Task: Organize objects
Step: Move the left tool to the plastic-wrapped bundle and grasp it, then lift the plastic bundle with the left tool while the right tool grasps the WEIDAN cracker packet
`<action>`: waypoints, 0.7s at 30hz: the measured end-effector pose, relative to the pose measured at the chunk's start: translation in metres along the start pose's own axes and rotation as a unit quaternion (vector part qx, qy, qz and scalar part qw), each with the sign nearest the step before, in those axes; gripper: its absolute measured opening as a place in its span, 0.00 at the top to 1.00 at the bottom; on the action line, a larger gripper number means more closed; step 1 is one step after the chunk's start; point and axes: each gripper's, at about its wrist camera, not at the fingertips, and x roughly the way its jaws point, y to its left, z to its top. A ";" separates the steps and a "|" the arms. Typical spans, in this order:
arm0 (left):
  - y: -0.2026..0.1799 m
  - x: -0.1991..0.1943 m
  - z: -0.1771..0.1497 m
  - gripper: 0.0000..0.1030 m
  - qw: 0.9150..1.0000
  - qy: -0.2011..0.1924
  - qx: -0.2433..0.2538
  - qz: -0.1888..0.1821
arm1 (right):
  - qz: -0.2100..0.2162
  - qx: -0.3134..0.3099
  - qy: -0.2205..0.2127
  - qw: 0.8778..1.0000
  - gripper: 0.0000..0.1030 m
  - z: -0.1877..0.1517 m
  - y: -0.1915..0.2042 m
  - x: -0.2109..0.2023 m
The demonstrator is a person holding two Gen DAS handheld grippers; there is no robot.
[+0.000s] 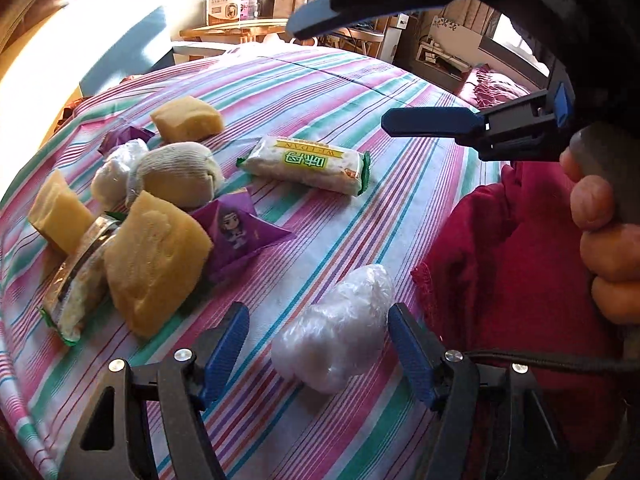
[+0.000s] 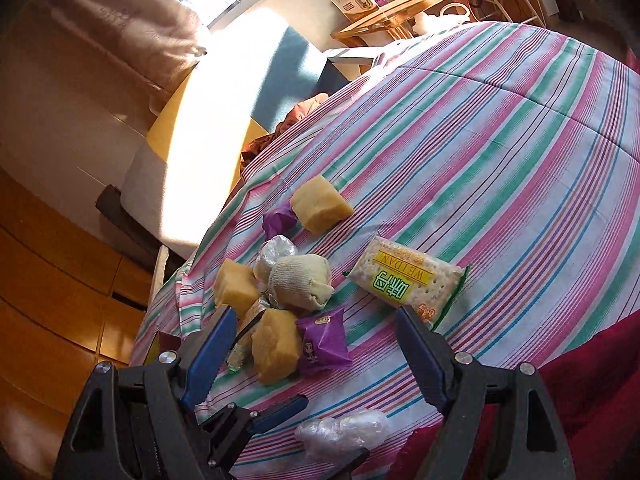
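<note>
A striped sheet (image 1: 340,92) is covering the bed, and a heap of small things is crowding its left side. At the far left a yellow sponge block (image 1: 60,216) is leaning beside a clear-wrapped snack (image 1: 76,292), with a bigger yellow sponge (image 1: 156,264) lying against it. Behind them a cream knitted bundle (image 1: 180,176) and a white plastic-wrapped lump (image 1: 116,172) are touching, and another sponge chunk (image 1: 188,118) is sitting farther back. A purple packet (image 1: 240,232) showing a cartoon girl is resting just beside the big sponge. Toward the middle, a cracker pack (image 1: 308,166) is lying apart, reading "WEIDAN" over 2 green Chinese characters.

The left gripper (image 1: 318,344) is hanging over a crumpled clear plastic wad (image 1: 340,328); its fingers are flanking the wad, released, not pressing it. A red cloth (image 1: 512,264) is bunching up at the right. The right gripper (image 1: 340,80) is hovering above the sheet, fingers spread, grasping nothing.
</note>
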 end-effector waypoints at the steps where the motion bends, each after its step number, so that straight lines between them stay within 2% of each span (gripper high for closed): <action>1: 0.000 0.005 0.000 0.55 1.000 0.007 -0.004 -0.007 | -0.002 0.001 0.000 1.000 0.20 0.000 0.000 0.000; 2: 0.000 0.008 -0.001 0.65 1.000 0.013 -0.009 -0.010 | -0.003 0.003 -0.001 1.000 0.20 0.000 -0.001 0.000; 7: 0.012 -0.008 -0.018 0.67 0.999 -0.004 -0.046 -0.016 | -0.011 0.018 0.008 1.000 0.20 0.002 -0.007 0.002; 12: 0.031 -0.034 -0.051 0.67 0.996 -0.013 -0.087 0.017 | -0.031 0.015 0.034 0.999 0.20 0.001 -0.007 0.010; 17: 0.054 -0.059 -0.086 0.67 0.991 -0.025 -0.124 0.050 | -0.084 -0.043 0.096 0.991 0.20 0.003 0.008 0.033; 21: 0.070 -0.076 -0.107 0.67 0.986 -0.035 -0.150 0.061 | -0.165 -0.124 0.128 0.970 0.20 0.015 0.017 0.055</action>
